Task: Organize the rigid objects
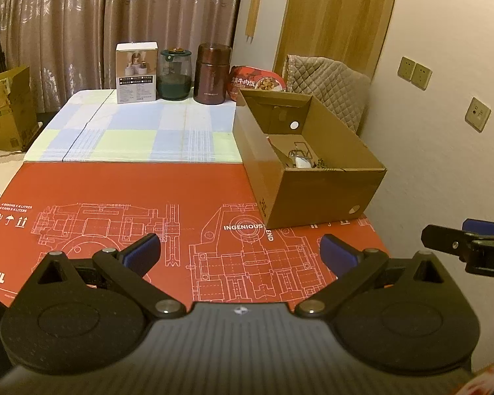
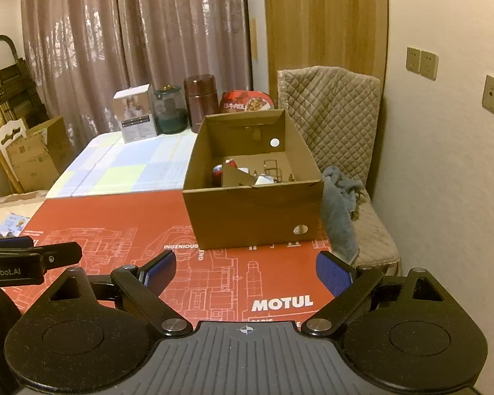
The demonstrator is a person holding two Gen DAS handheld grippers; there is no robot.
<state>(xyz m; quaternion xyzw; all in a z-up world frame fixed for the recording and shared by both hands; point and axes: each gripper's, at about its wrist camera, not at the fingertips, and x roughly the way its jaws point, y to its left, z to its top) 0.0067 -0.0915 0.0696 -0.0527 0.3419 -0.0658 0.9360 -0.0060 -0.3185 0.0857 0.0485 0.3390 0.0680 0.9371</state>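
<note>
An open cardboard box (image 1: 322,191) stands on the table's right side, on the red MOTUL sheet (image 1: 115,214); in the right wrist view the box (image 2: 253,214) holds several small items, one red and white (image 2: 219,172). At the table's far end stand a white carton (image 1: 136,72), a dark green glass jar (image 1: 175,74), a brown flask (image 1: 212,74) and a red food bowl (image 1: 257,80). My left gripper (image 1: 240,253) is open and empty above the red sheet. My right gripper (image 2: 245,271) is open and empty in front of the box.
A padded chair (image 2: 332,125) with a grey cloth (image 2: 339,204) stands right of the table against the wall. Cardboard boxes (image 2: 33,154) sit on the floor at the left. Curtains hang behind the table. A checked cloth (image 1: 141,131) covers the far table half.
</note>
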